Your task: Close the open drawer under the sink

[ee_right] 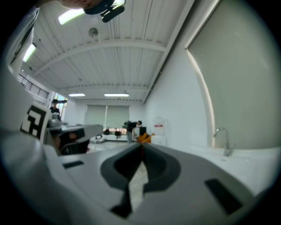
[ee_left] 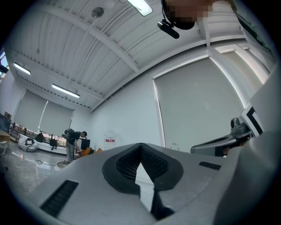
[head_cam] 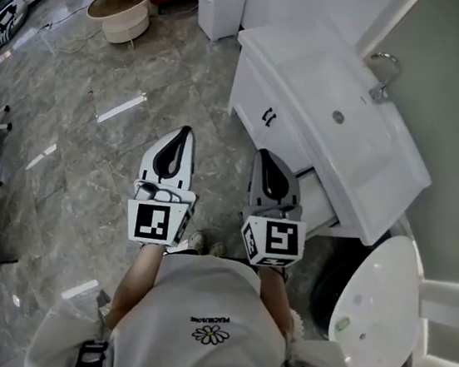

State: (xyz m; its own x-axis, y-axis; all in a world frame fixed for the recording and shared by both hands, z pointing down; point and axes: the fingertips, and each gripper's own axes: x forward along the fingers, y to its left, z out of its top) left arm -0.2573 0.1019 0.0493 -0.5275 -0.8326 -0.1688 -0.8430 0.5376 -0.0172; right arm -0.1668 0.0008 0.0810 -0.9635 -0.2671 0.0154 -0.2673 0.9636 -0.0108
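Note:
A white vanity [head_cam: 261, 99] with a sink basin [head_cam: 339, 117] and a chrome faucet [head_cam: 383, 77] stands against the right wall. Under the counter's near end a white drawer [head_cam: 320, 206] juts out from the cabinet front. My right gripper [head_cam: 265, 155] hovers just left of that drawer, jaws shut and empty. My left gripper [head_cam: 186, 131] is held beside it over the floor, jaws also shut with nothing between them. The left gripper view shows its tips [ee_left: 141, 145] meeting, and the right gripper view shows its tips [ee_right: 142, 145] meeting, with the faucet [ee_right: 224, 140] off to the right.
A white toilet [head_cam: 376, 311] sits close at the lower right. A round tub [head_cam: 118, 8] and a white cabinet [head_cam: 220, 1] stand at the far end of the grey marble floor [head_cam: 92, 144]. A person [ee_left: 70, 143] bends over in the distance.

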